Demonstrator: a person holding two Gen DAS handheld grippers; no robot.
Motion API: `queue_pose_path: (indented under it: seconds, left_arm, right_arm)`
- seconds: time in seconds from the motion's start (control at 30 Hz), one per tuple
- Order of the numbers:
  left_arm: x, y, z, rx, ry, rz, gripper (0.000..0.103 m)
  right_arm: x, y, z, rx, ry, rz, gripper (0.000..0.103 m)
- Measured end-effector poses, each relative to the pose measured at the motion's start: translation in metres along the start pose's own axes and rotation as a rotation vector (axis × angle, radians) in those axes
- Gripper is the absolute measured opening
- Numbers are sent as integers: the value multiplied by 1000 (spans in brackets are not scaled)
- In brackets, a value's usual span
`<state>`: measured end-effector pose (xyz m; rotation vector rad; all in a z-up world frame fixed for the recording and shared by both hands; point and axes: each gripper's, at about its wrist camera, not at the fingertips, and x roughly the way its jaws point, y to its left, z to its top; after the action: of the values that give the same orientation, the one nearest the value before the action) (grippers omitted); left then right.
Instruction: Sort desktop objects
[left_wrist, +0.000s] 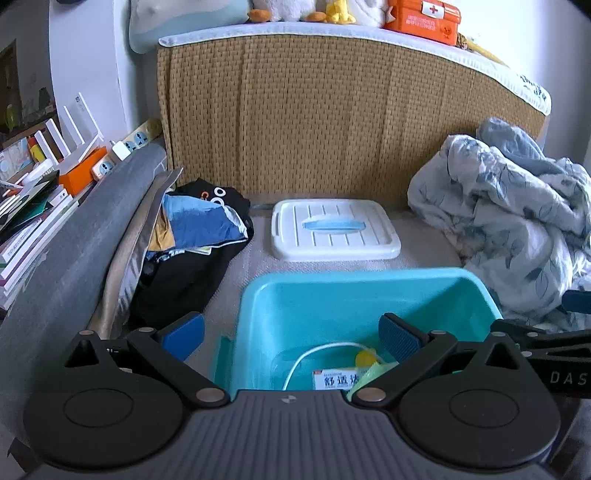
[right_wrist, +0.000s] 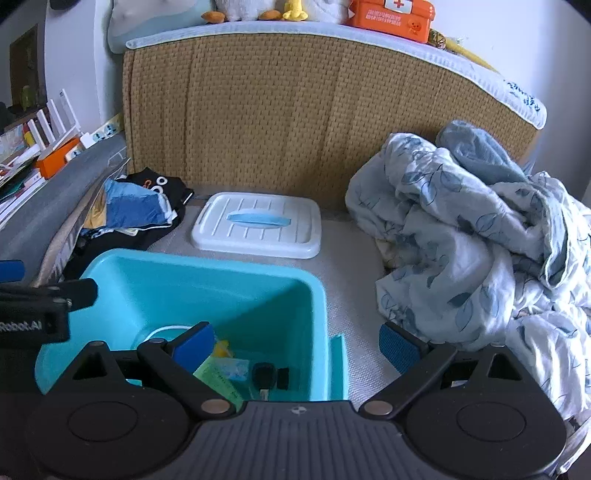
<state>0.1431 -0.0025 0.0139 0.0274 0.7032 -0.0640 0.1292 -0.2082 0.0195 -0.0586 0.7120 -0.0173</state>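
left gripper (left_wrist: 291, 338): spread wide, empty, straddling the turquoise bin (left_wrist: 369, 291) left wall
right gripper (right_wrist: 297, 345): spread, empty, over its right wall
white lid (right_wrist: 258, 230): ahead, beyond bin (handle up)
risk: a finger may catch the white cable (left_wrist: 314, 354) inside

I see the turquoise plastic bin (left_wrist: 369, 295) sitting upright and uncovered on the pale woven surface, its handle flange showing at each end. Inside on the bottom: a white cable (left_wrist: 314, 354) looped in an arc, a small white box with blue printed characters (left_wrist: 336, 380), a green packet (right_wrist: 218, 380), a yellow piece (left_wrist: 365, 357), and a black key fob (right_wrist: 264, 374). The bin's white ribbed lid (left_wrist: 334, 230) with a light-blue handle lies flat just behind the bin, apart from it.
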Motion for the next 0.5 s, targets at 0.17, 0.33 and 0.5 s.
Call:
queue_pose_path:
  seconds: [0.17,0.33,0.5]
  left_arm:
    - [7,3,10,13,-16,6,103]
    - [13,6,18,15,-25,7,103]
    - [17,8,25,8,-32,13,103]
  right_arm:
    - [5,-4,9,-12,-10,-16,98]
    - [10,-4,19,-29,-25,-30,98]
    - [16,-7,25,-28,-25,-27,98]
